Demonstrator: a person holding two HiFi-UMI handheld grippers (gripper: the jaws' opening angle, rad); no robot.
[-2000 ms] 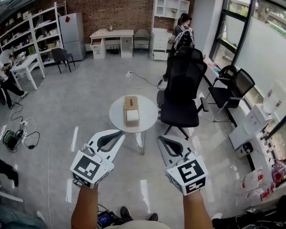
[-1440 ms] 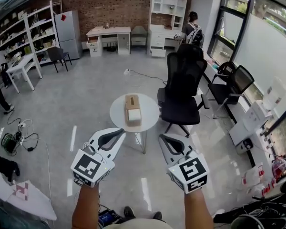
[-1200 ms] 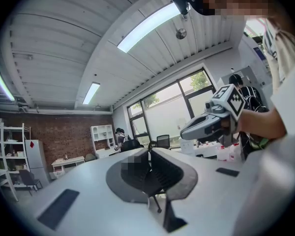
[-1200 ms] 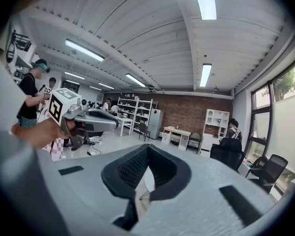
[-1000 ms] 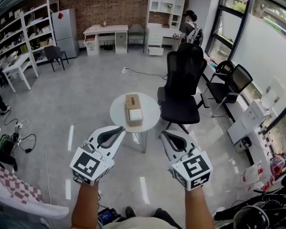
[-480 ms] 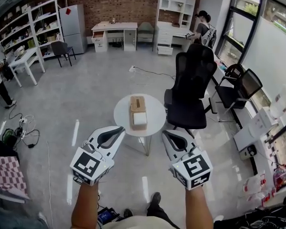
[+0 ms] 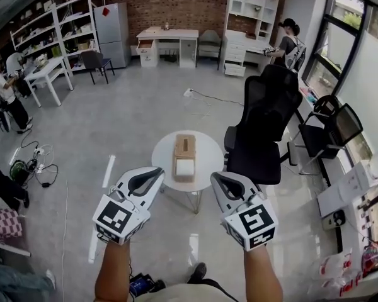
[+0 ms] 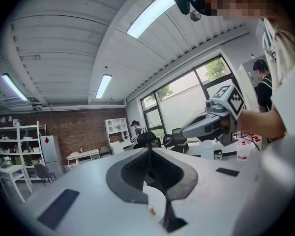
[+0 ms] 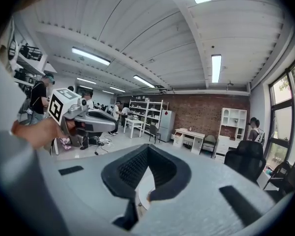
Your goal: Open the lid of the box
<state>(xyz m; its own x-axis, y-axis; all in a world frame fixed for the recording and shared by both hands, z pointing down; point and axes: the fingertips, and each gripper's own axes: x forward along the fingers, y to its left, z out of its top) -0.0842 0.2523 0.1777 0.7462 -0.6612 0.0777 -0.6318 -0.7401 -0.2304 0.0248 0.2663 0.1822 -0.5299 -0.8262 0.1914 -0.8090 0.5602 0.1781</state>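
**Head view.** A person's two bare forearms are reaching forward, each hand holding a gripper. The left gripper (image 7: 159,171) and the right gripper (image 7: 215,177) are hovering side by side, apart from each other, both pointing toward a round white table (image 7: 163,158). The box (image 7: 185,156), tan with a white near end, is lying along the middle of that table, with its long side running away from the camera. Neither gripper is touching it; both tips are hanging short of the table's near edge, one on either side of the box's line. A black office chair (image 7: 263,126) is standing just beside the table on the right.

**Left gripper view.** The left gripper (image 8: 148,151) is keeping its dark ribbed pads pressed together at the tip, with nothing pinched between them. The right gripper (image 8: 212,121) is showing at the right, gripped by a hand.

**Right gripper view.** The right gripper (image 9: 147,148) is likewise holding its pads joined at the tip, with nothing clamped. The left gripper (image 9: 86,118) is appearing at the left. The box cannot be made out in this view.
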